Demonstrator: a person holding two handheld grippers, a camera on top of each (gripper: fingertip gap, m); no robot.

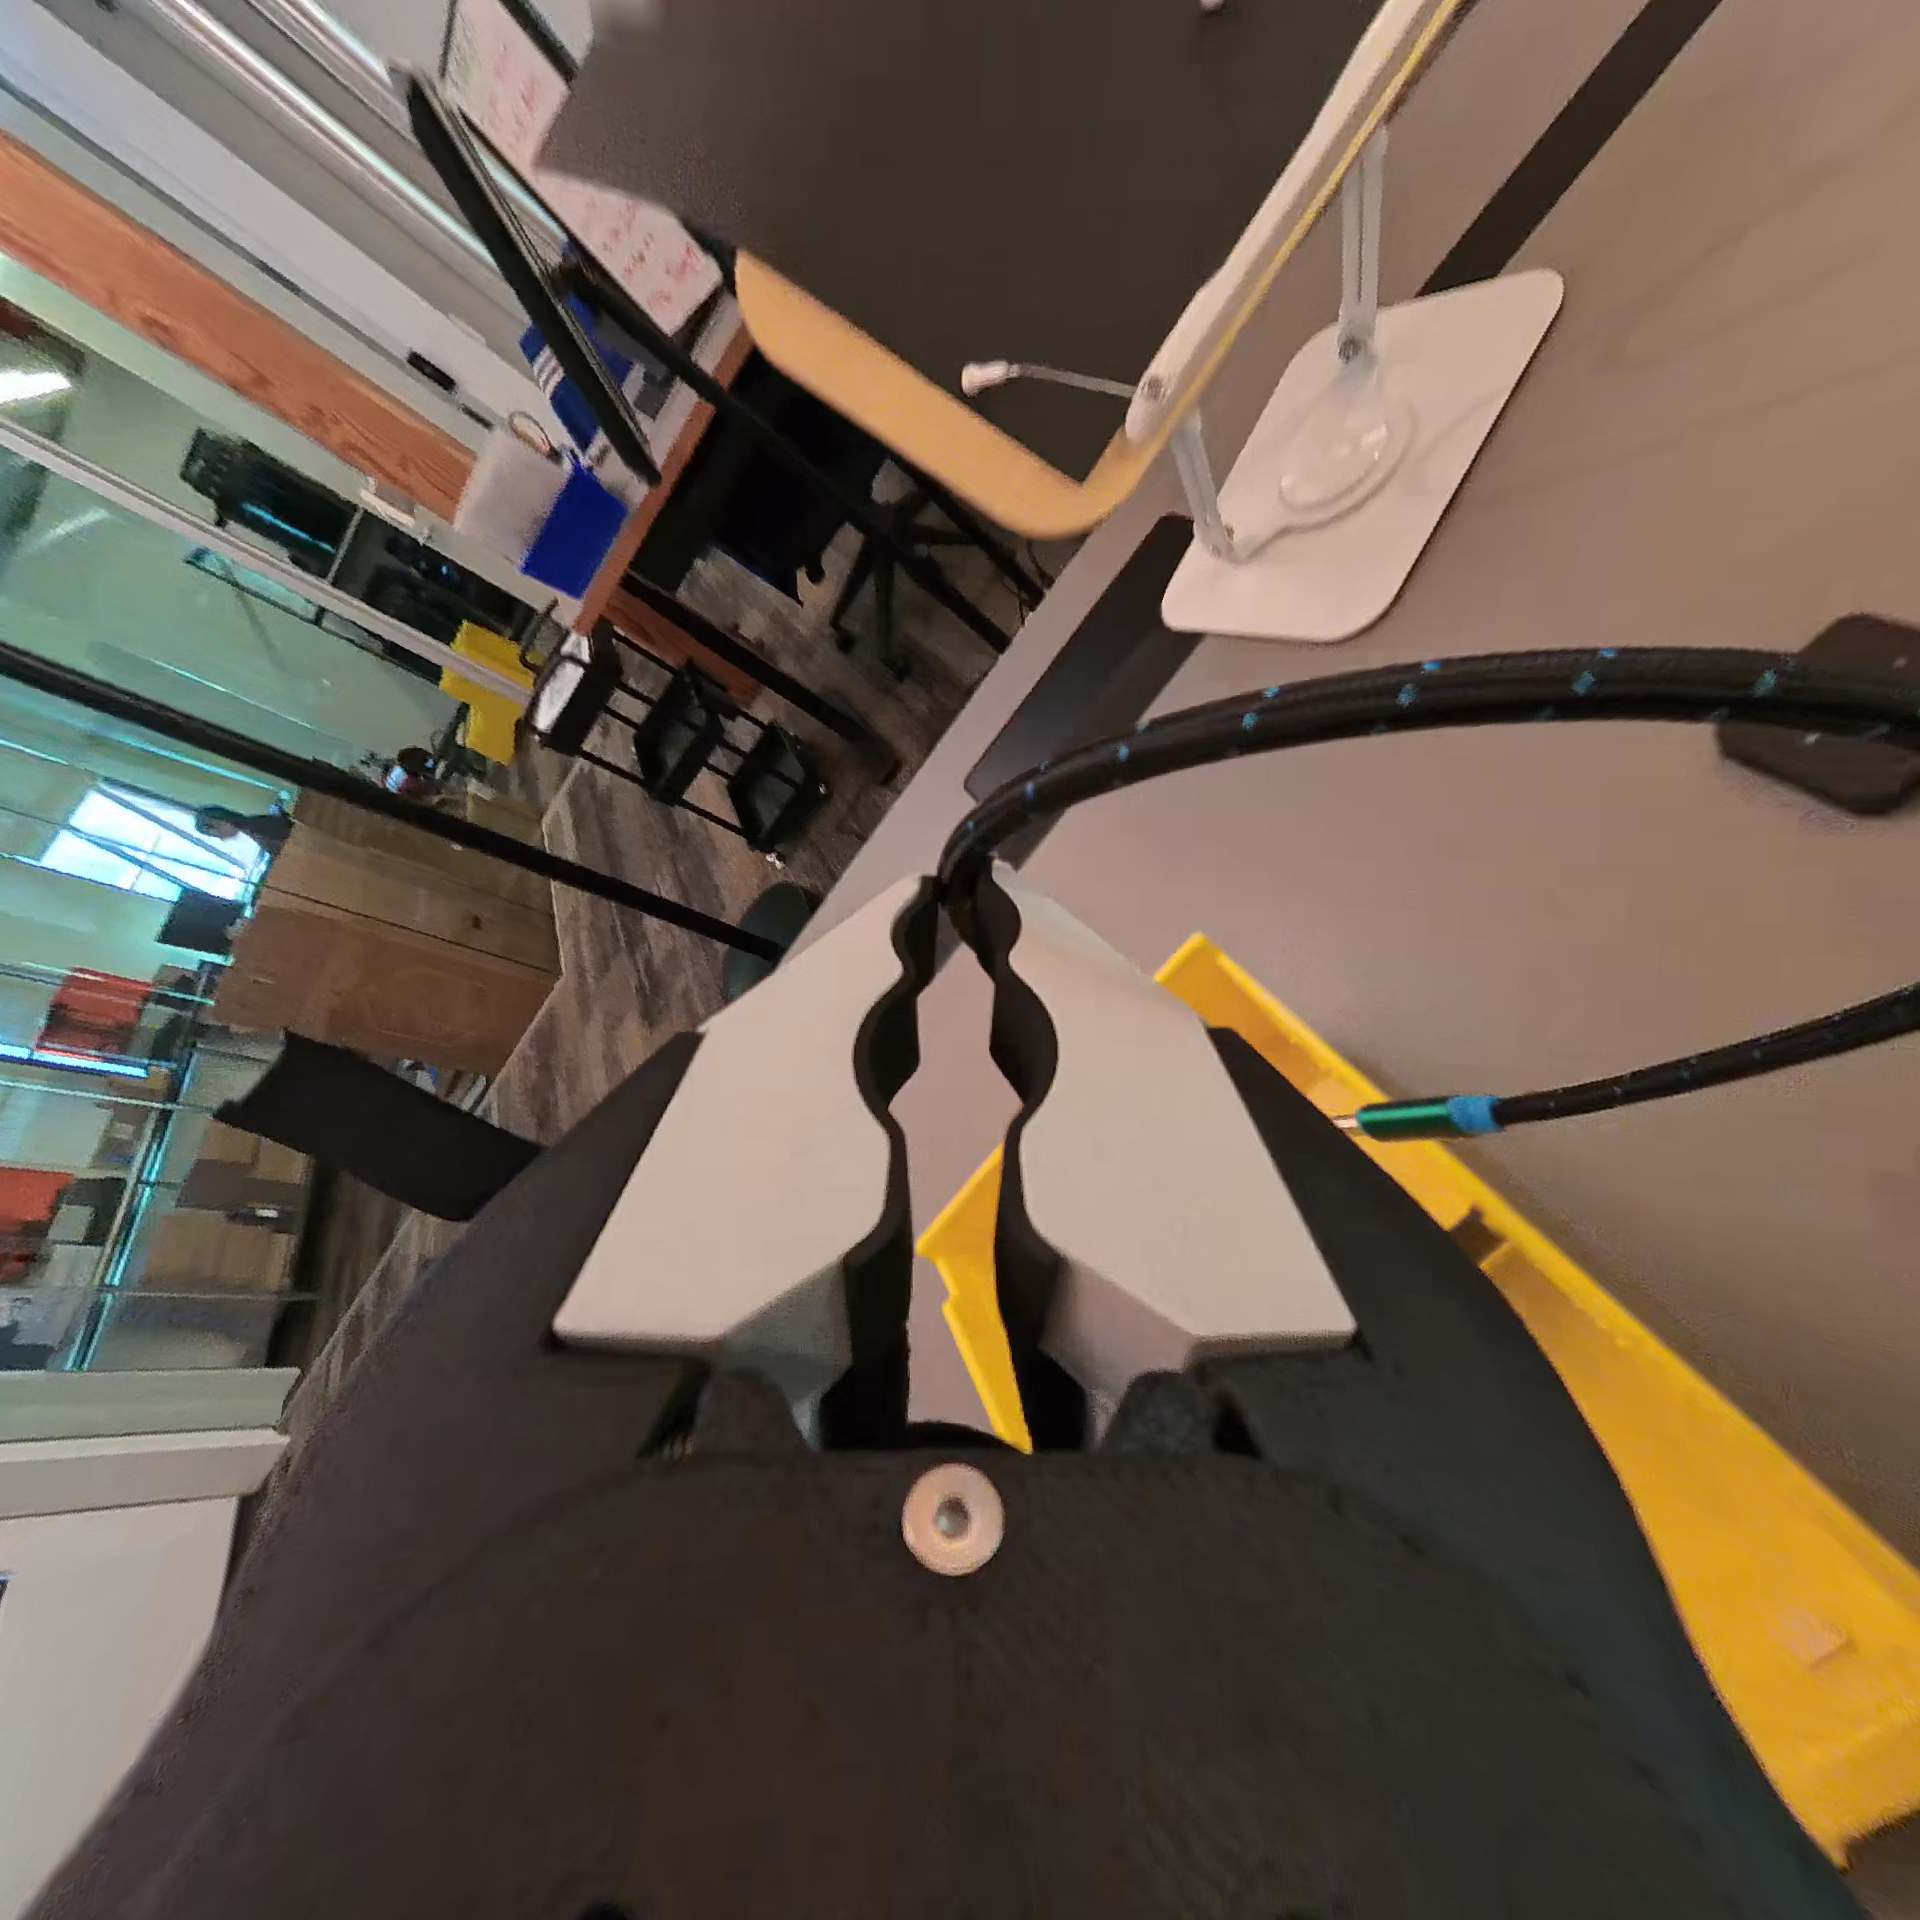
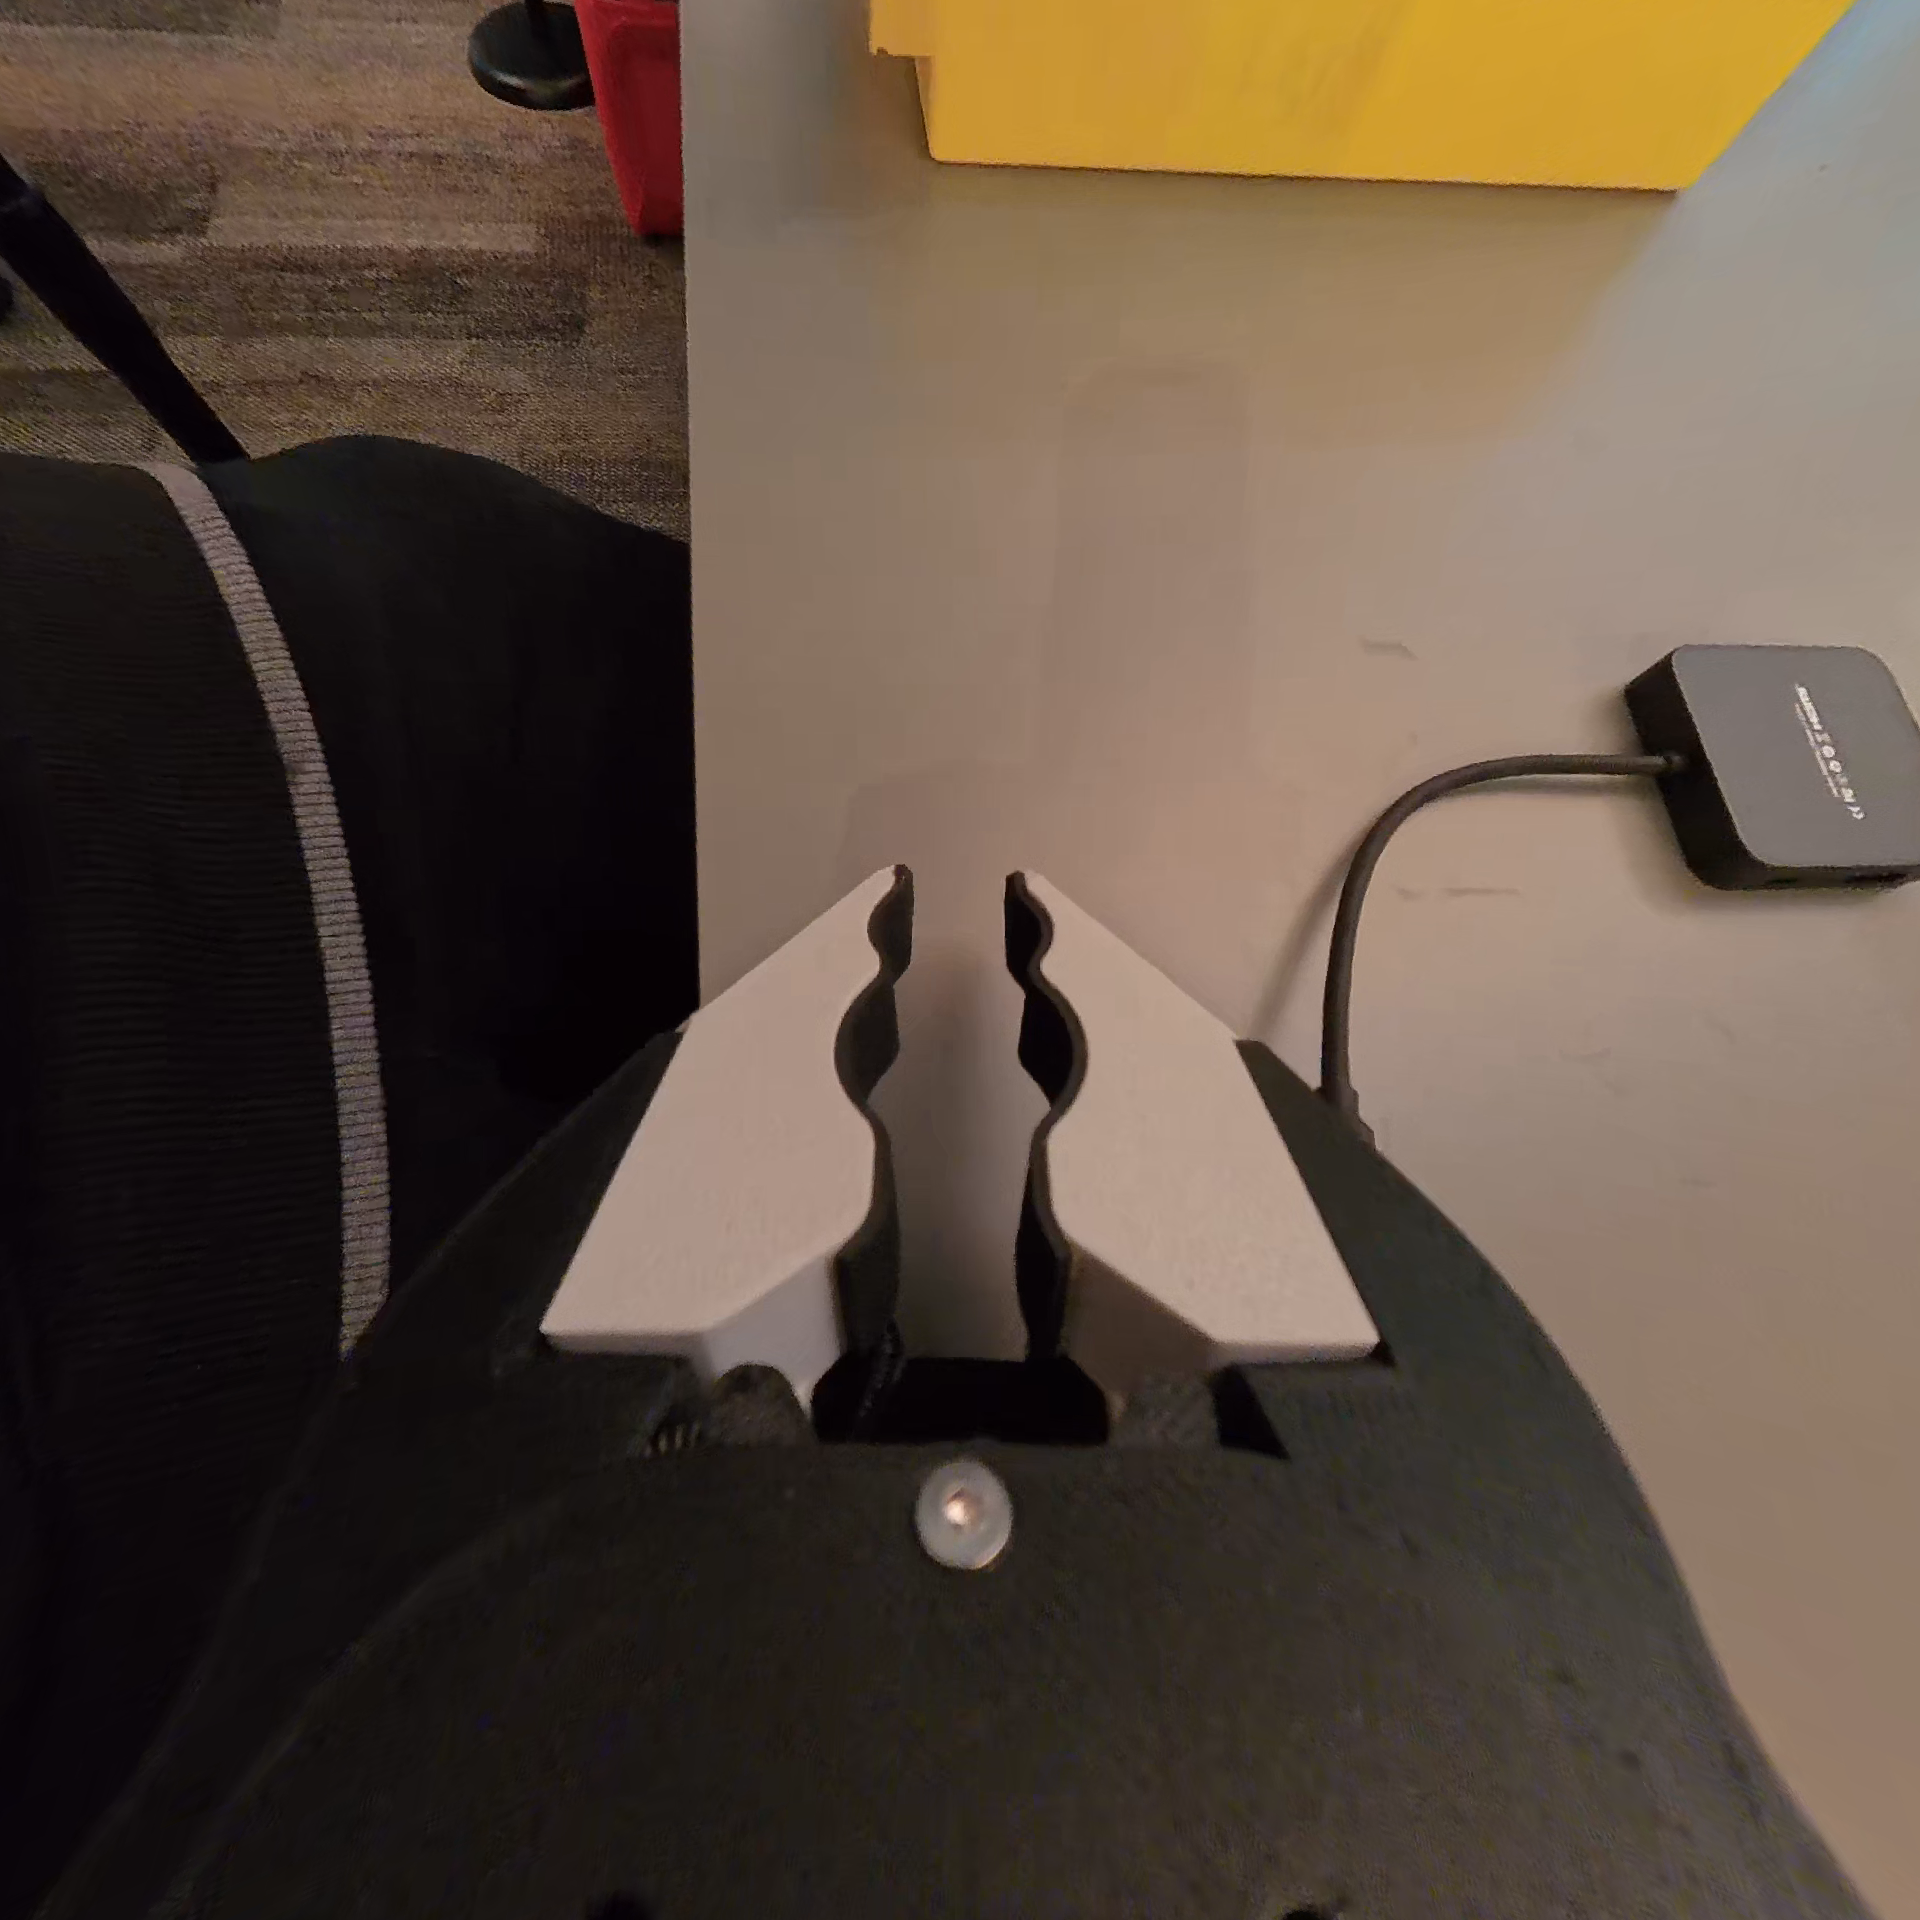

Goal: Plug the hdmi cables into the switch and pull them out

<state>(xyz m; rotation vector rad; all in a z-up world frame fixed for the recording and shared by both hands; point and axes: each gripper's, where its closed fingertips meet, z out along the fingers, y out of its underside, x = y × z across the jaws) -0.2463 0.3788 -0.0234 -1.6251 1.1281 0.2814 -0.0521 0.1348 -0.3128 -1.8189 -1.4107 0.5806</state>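
Grey tabletop carries one switch, two braided cables; left gripper pinches one cable, right gripper released near the edge.

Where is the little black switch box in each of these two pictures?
Left wrist view: switch box at the far right edge, partly behind the thick braided cable.
Right wrist view: switch box at right, flat on the table.
Shared landmark: the yellow bin.
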